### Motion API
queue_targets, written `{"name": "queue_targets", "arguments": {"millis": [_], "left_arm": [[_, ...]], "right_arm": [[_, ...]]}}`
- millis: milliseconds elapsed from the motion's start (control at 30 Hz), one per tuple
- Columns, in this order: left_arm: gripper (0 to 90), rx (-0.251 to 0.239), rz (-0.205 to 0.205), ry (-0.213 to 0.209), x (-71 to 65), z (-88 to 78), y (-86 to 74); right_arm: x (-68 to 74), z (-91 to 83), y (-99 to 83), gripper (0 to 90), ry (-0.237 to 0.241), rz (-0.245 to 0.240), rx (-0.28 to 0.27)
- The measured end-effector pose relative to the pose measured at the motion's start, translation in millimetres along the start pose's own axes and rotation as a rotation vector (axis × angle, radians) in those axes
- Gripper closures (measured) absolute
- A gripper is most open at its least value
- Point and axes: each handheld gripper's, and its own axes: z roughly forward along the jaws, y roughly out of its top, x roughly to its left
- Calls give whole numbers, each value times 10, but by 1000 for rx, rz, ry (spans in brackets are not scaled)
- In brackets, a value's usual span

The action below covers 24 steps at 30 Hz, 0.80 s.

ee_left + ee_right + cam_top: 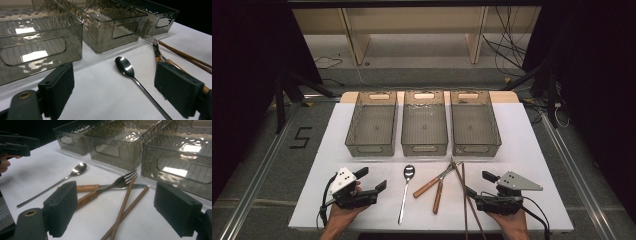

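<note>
We have both grippers resting near the front edge of the table, the left gripper toward the front left corner and the right gripper toward the front right, each with its jaws spread wide and nothing between them.

The cutlery lies between them along the front half: the spoon just right of the left gripper, bowl toward the bins; then the fork and the knife, crossed at their metal ends, wooden handles toward us; then the chopsticks, which run out to the front edge beside the right gripper.

Three empty bins stand in a row along the back edge, so we judge the job to be sorting the cutlery into them.

To do this well, we should:

- Take the spoon first with the left gripper, since it lies alone.
- Come down across its thin handle near the middle, jaws square to it, so it does not swing.
- Lift the chopsticks off with the right gripper before touching the fork, because they overlap its tines.
- Close firmly; these pieces are slim and slippery.
</note>
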Motion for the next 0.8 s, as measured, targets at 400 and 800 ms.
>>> {"name": "queue_targets", "arguments": {"millis": [400, 800], "left_arm": [[159, 2, 4, 2, -1, 1, 1], [159, 5, 13, 3, -2, -2, 0]], "right_arm": [[66, -18, 175, 260, -24, 14, 169], [167, 5, 269, 307, -67, -42, 327]]}}
